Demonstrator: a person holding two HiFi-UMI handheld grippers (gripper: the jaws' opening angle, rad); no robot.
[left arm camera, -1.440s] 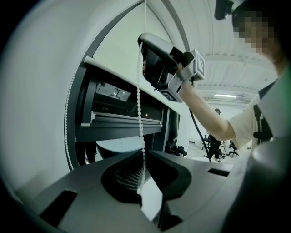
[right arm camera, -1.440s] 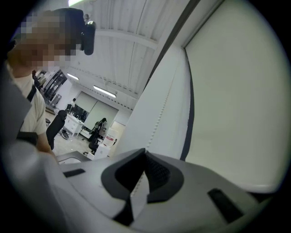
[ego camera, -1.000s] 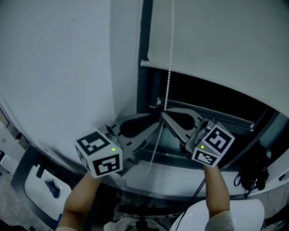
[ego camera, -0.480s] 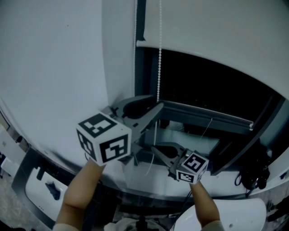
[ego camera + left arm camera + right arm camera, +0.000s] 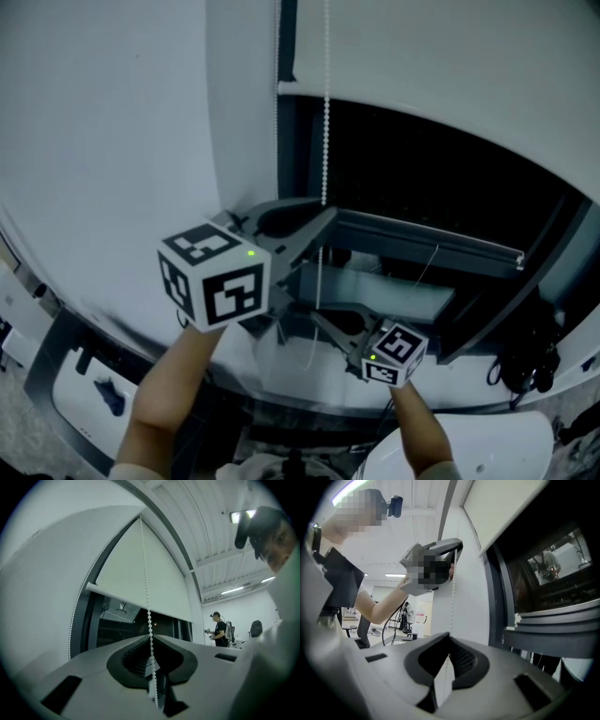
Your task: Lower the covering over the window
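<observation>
Your left tool (image 5: 323, 214) sits mid-frame in the head view. Its jaws have just been closing, and the bead chain (image 5: 325, 112) runs between them. In the left gripper view the tips are together on that chain, with the beads trailing on down through the hollow behind them.

Your right tool (image 5: 314, 317) is lower in the head view, towards the bottom centre, with its marker cube (image 5: 394, 354) just above your wrist. Its jaws are fully together, and the right gripper view shows the same chain coming down from above and disappearing into the pinched tips (the left tool shows higher on the chain there, in the upper middle of that frame).

The roller blind (image 5: 450, 56) fills the upper right of the head view. Its bottom bar (image 5: 375, 94) lies across the upper part of the window (image 5: 441, 178), so most of the dark glass below it is uncovered. The chain hangs down just right of the blind's left edge, close to the pale wall (image 5: 112, 141) that takes up the left side. A person (image 5: 219, 630) stands far off at the right of the left gripper view.
</observation>
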